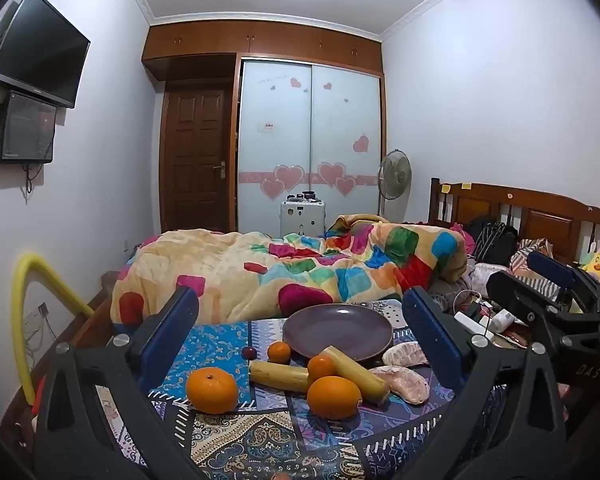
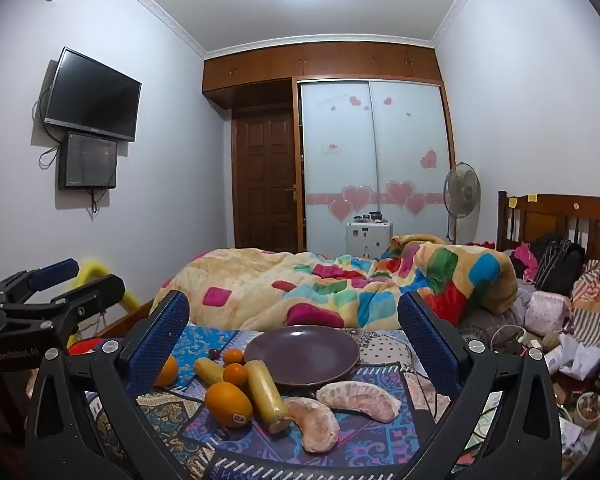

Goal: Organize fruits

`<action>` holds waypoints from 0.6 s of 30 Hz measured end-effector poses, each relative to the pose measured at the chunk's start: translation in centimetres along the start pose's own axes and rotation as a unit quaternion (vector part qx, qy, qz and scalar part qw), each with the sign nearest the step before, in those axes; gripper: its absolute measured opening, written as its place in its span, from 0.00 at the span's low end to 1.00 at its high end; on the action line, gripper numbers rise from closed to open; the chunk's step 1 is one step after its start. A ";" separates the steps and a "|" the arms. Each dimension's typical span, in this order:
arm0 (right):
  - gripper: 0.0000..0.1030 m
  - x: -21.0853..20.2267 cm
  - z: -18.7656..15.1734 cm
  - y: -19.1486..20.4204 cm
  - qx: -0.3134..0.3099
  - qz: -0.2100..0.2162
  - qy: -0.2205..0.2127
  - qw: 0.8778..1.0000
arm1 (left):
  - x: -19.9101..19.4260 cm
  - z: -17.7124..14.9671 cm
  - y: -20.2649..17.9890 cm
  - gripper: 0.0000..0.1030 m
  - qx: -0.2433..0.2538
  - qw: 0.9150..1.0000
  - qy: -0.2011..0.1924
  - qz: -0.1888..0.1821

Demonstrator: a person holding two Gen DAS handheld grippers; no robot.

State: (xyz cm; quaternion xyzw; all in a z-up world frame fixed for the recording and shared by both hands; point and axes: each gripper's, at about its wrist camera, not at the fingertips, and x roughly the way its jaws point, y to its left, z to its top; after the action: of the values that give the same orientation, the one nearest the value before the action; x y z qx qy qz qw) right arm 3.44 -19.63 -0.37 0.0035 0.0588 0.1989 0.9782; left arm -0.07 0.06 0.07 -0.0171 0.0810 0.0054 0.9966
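An empty purple plate sits on a patterned cloth. In front of it lie several oranges, two yellow cane sticks, two peeled pomelo segments and a small dark red fruit. My left gripper is open and empty, above the near fruit. My right gripper is open and empty, just right of the left one, which shows at the left edge of the right wrist view.
The cloth lies on a bed with a colourful blanket behind the plate. Cables, bags and clutter lie to the right by the wooden headboard. A yellow tube stands at the left.
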 end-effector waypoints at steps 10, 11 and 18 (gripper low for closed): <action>1.00 0.0 0.1 0.0 0.000 -0.001 -0.001 1.000 | 0.2 -0.4 0.1 1.00 0.002 1.000 0.008 -0.005; 1.00 -0.2 0.0 0.0 0.001 0.001 -0.003 1.000 | 0.2 -0.3 0.2 1.00 0.001 1.000 0.009 -0.004; 1.00 -0.1 0.0 0.0 0.001 0.001 -0.003 1.000 | 0.1 -0.2 0.2 1.00 0.003 1.000 0.006 -0.004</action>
State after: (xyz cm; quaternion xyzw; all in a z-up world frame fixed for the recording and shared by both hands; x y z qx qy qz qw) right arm 3.32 -19.67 -0.37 0.0051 0.0560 0.1996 0.9783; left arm -0.05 0.22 -0.13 -0.0149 0.0871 0.0012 0.9961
